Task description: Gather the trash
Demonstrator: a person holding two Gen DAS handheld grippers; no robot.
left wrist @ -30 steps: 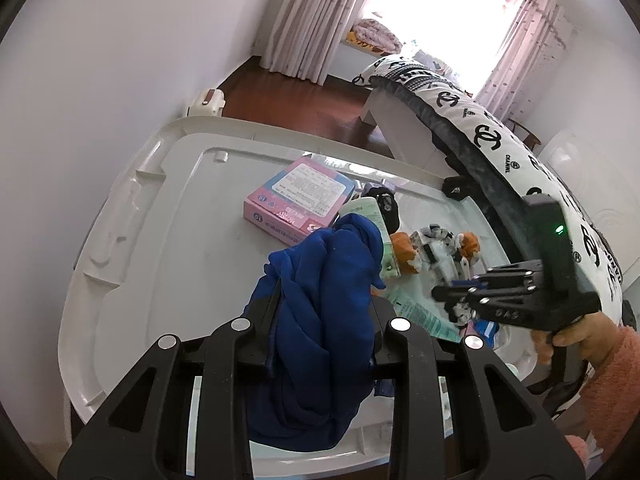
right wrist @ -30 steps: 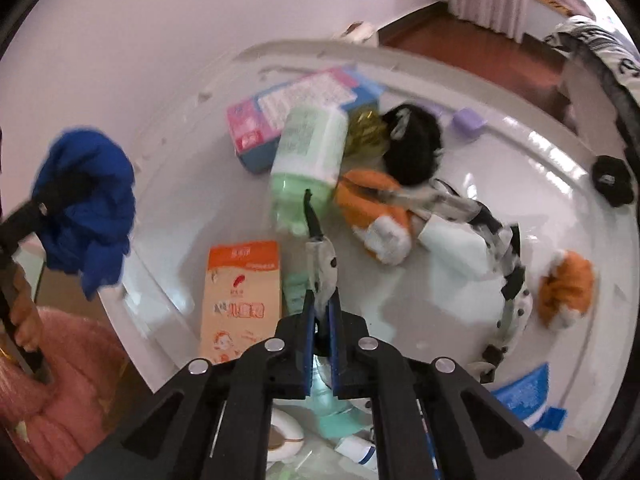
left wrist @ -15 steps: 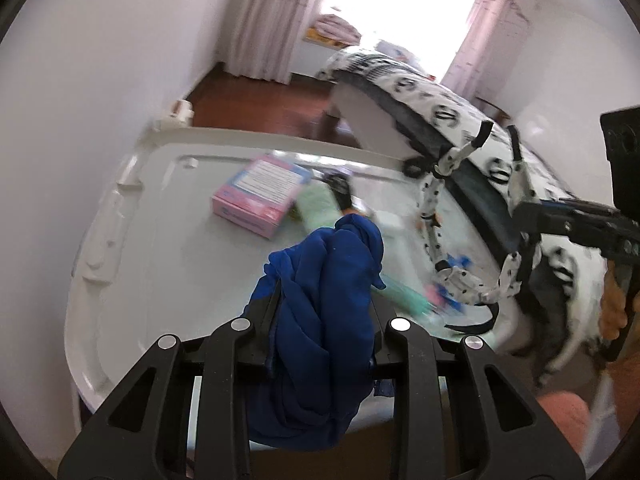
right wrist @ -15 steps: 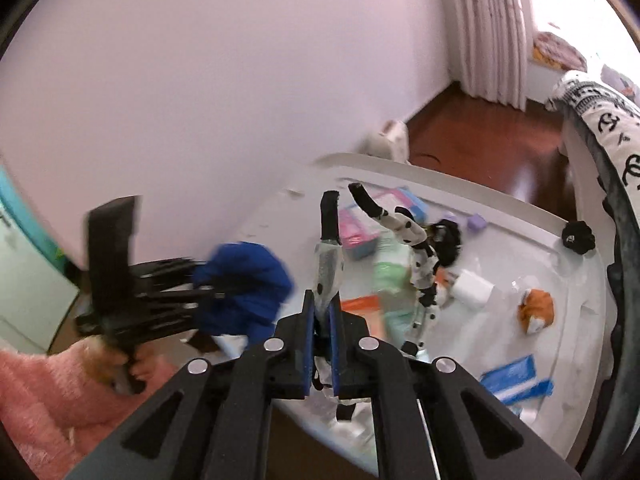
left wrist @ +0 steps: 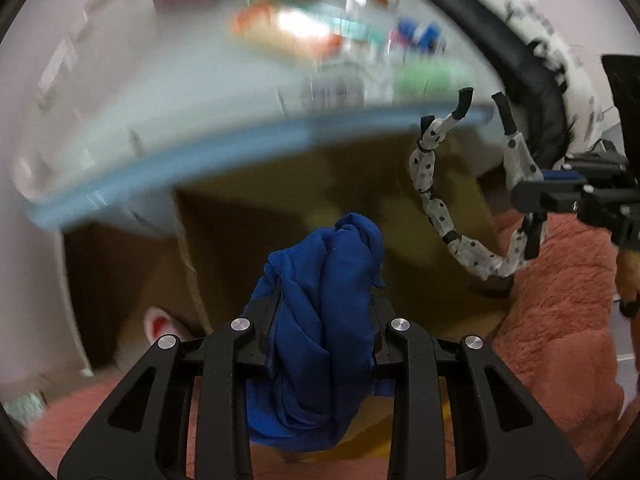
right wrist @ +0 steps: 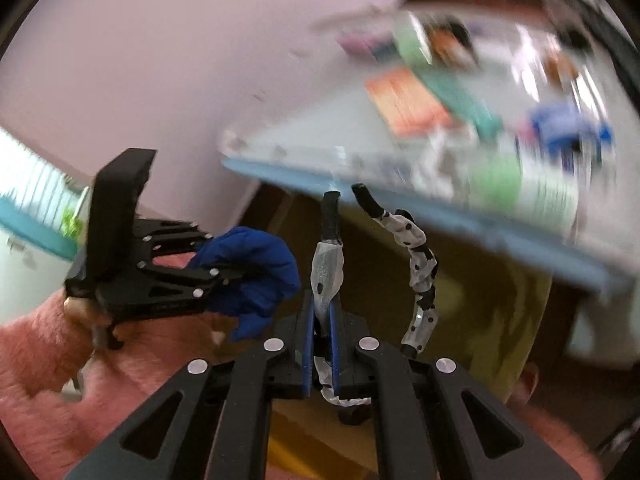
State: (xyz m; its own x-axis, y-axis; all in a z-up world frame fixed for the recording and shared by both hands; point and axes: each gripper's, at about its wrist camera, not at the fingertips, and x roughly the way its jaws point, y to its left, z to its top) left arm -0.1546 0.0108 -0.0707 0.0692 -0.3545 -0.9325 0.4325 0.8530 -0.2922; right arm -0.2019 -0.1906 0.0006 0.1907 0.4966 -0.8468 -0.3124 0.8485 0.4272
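My left claw (left wrist: 320, 320) is clamped on a crumpled royal-blue cloth (left wrist: 324, 320), the bundle bulging out past both fingers. My right claw (right wrist: 322, 336) is pinched tight on a white, black-spotted segmented toy — a jointed, snake-like strip (right wrist: 420, 276) with black tips — gripping one end between the blue pads while the rest curls up and over to the right in a loop.

Both claws point steeply down, off the near edge of the white plastic worktop (left wrist: 120, 92) with its pale blue rim. The rest of the litter there — an orange packet (right wrist: 404, 100), green and blue wrappers — is too blurred to name closely.

What matters for the drop is what lies under the claws: a brown cardboard box (left wrist: 280, 184) opens beneath the worktop edge, and in the left wrist view the blue cloth hangs directly over its interior. The spotted toy hangs to the right of the cloth, its loop dangling above the box's right side, close to my fuzzy pink sleeve (left wrist: 560, 300). I judge the left hand better placed; the toy's long curl may catch the box wall or my sleeve when released.
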